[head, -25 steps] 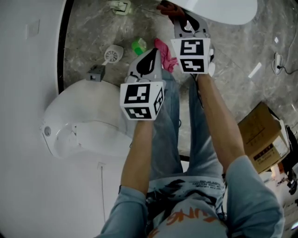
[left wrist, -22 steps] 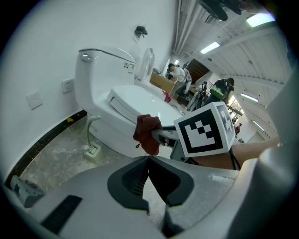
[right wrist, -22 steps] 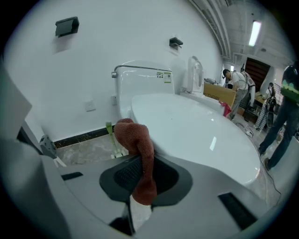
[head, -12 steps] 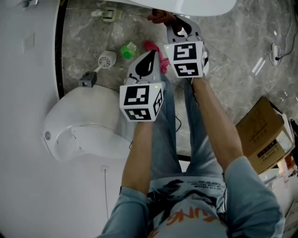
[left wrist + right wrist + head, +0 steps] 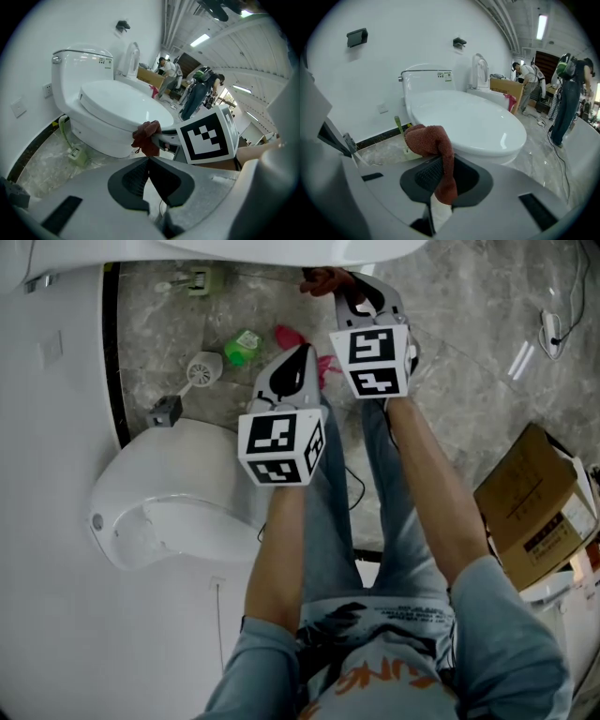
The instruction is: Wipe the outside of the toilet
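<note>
The white toilet stands against the wall with its lid down; in the head view only its front edge shows at the top. My right gripper is shut on a brown-red cloth, which it holds at the front of the bowl below the lid's rim; I cannot tell whether the cloth touches. The cloth also shows in the left gripper view, next to the right gripper's marker cube. My left gripper is shut with nothing in it, lower and further back.
A second white fixture sits at the left by the wall. A green bottle, a pink cloth and a white brush lie on the marble floor. A cardboard box stands at the right. People stand further off.
The head view has shifted, so the floor items and toilet edge slid left in the picture. The right gripper stays at the toilet's front with the cloth. The left gripper has barely moved.
</note>
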The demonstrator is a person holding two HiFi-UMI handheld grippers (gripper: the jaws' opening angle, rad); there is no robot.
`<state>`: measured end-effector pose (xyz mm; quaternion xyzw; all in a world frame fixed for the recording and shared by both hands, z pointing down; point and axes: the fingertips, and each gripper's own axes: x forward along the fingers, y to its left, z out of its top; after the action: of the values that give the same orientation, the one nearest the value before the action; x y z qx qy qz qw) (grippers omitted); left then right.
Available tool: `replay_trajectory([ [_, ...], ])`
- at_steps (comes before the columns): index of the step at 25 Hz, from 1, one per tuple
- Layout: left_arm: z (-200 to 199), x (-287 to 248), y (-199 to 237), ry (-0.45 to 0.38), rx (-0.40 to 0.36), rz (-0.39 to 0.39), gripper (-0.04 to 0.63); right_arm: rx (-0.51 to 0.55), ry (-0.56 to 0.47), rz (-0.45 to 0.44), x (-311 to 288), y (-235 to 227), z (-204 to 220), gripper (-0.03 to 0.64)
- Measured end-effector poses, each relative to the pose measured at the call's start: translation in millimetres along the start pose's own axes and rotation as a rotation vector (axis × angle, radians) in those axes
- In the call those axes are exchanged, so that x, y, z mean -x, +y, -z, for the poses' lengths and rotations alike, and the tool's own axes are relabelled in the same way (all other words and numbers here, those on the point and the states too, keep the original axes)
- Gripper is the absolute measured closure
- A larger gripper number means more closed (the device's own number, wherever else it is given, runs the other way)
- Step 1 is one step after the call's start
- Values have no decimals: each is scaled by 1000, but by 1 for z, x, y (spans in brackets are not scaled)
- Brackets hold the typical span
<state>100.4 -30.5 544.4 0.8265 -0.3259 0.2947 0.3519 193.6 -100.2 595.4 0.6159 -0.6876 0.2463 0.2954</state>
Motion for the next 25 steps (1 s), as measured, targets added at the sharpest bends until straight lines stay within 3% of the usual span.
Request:
replay_trajectory([
  [9, 3, -26, -43, 12, -10, 11, 601, -17, 0, 25, 14, -54, 19, 568],
  [17, 3, -46, -71, -13, 31, -13, 601, -2, -4, 16, 15, -98, 28, 569],
  [25, 18, -42, -79, -98, 173, -72, 601, 24, 2, -19, 24, -116, 36, 572],
])
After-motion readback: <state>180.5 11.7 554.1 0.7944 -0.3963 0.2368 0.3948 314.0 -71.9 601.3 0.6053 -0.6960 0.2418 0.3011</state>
